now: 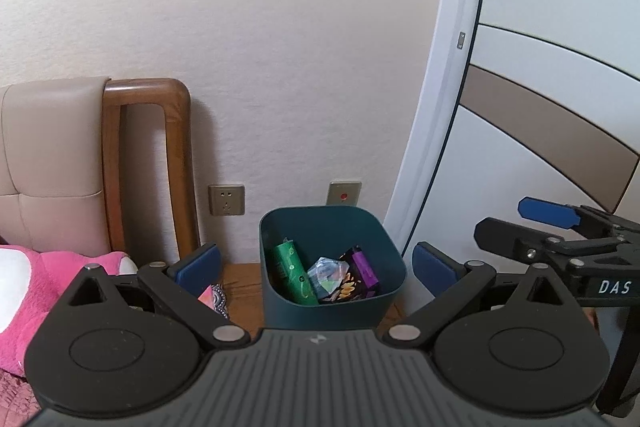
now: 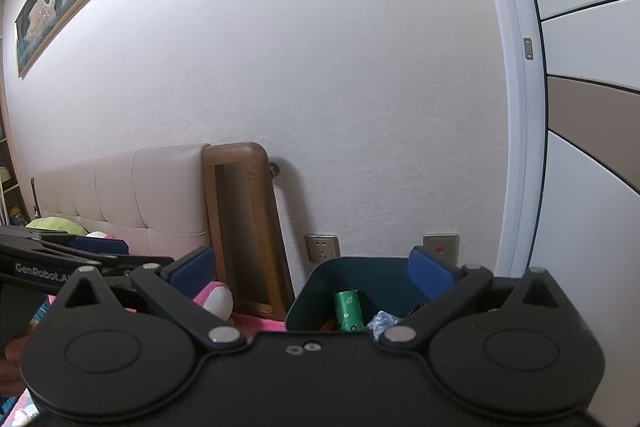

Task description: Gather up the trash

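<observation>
The bin [image 1: 334,267] stands on a wooden desk [image 1: 244,291] against the wall, between the headboard [image 1: 148,167] and the door [image 1: 540,147]. Inside it lie a green tube [image 1: 290,273], a clear crumpled wrapper [image 1: 328,273] and a purple packet [image 1: 362,271], so some trash looks already collected.

The left claw [image 1: 316,267] is spread wide and holds nothing, its blue pads sitting either side of the bin in its own view. The right claw [image 2: 312,271] is likewise spread and empty, hanging just beside and above the bin's rim; in the left wrist view it shows at the right edge, jaws apart.

Left of the bin, a small patterned scrap [image 1: 214,301] peeks from behind the left claw's finger (whether it is trash I cannot tell).

Risks from here, as I judge them: the bin is light-looking and near the desk's front, so a claw swung low could knock it or tip it. The two claws are close together and could clash. A pink plush [image 1: 24,291] on the bed lies near, and a careless reach might pinch it instead of rubbish.
</observation>
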